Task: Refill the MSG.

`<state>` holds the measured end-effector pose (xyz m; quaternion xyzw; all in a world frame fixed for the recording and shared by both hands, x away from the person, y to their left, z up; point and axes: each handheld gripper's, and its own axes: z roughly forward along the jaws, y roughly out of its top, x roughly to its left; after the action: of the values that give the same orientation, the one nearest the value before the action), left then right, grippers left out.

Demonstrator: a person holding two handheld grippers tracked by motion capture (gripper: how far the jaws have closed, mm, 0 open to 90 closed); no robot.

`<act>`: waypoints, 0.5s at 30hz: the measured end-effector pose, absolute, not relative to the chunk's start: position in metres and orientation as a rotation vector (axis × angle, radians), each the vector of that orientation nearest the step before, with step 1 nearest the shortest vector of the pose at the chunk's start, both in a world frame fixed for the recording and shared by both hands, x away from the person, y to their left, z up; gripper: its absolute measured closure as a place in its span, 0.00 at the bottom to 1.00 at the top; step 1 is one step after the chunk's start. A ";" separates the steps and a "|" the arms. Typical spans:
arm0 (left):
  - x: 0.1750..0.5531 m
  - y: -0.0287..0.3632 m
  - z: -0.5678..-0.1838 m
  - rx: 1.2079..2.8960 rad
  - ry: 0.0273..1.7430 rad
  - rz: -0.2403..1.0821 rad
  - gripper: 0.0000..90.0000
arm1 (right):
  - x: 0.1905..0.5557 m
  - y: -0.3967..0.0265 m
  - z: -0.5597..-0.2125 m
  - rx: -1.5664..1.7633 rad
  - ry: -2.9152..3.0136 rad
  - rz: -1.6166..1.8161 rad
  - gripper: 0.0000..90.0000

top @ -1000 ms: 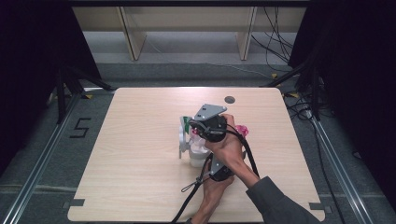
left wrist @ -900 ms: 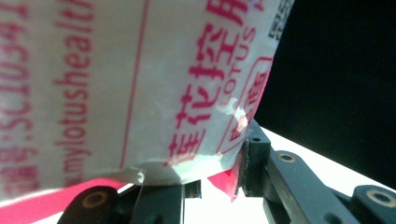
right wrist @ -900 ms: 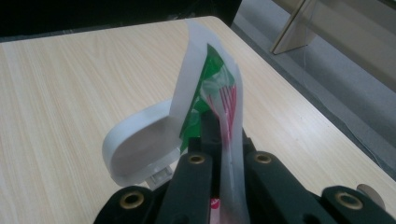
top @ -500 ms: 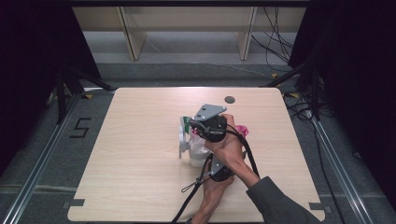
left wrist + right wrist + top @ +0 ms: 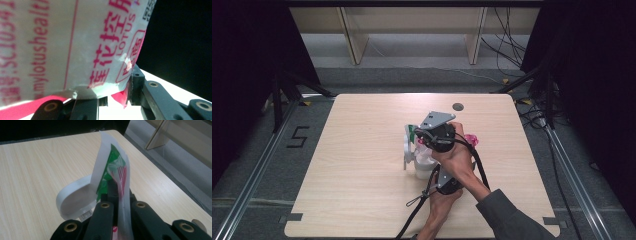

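Near the middle of the wooden table (image 5: 352, 165), the person works a white plastic packet (image 5: 75, 45) printed w/ red lettering; in the high view it sits just left of the hands, its base resting on the tabletop. The left gripper (image 5: 446, 181), nearer the person, has its jaws clamped on the packet's lower part; in the left gripper view the printed film presses against the black jaw at right, w/ a red edge below. The right gripper (image 5: 117, 192), farther up the table w/ a grey plate on top, has its jaws pressed together on a thin strip of the packet's film, green & red print showing; a white flap (image 5: 75, 197) curls away to the left over the table. A pink item (image 5: 471, 140) lies just right of the hands; too small to identify.
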<state>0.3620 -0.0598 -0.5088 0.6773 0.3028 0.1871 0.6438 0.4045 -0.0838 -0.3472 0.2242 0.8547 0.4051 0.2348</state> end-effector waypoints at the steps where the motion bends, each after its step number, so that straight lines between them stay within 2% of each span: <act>1: 0.362 -0.060 -0.509 1.543 0.690 0.426 0.82 | 0.405 -0.084 -0.347 0.614 2.344 1.110 1.00; 3: 0.362 -0.060 -0.509 1.546 0.689 0.425 0.82 | 0.406 -0.084 -0.348 0.600 2.346 1.102 1.00; 4: 0.360 -0.066 -0.509 1.449 0.714 0.370 0.82 | 0.404 -0.083 -0.349 0.614 2.355 1.094 1.00; 15: 0.360 -0.066 -0.509 1.453 0.713 0.366 0.82 | 0.406 -0.083 -0.348 0.590 2.351 1.100 1.00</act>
<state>0.3599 -0.0660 -0.5088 0.6461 0.3169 0.1627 0.6751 0.4062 -0.0834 -0.3477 0.2155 0.8579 0.4015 0.2376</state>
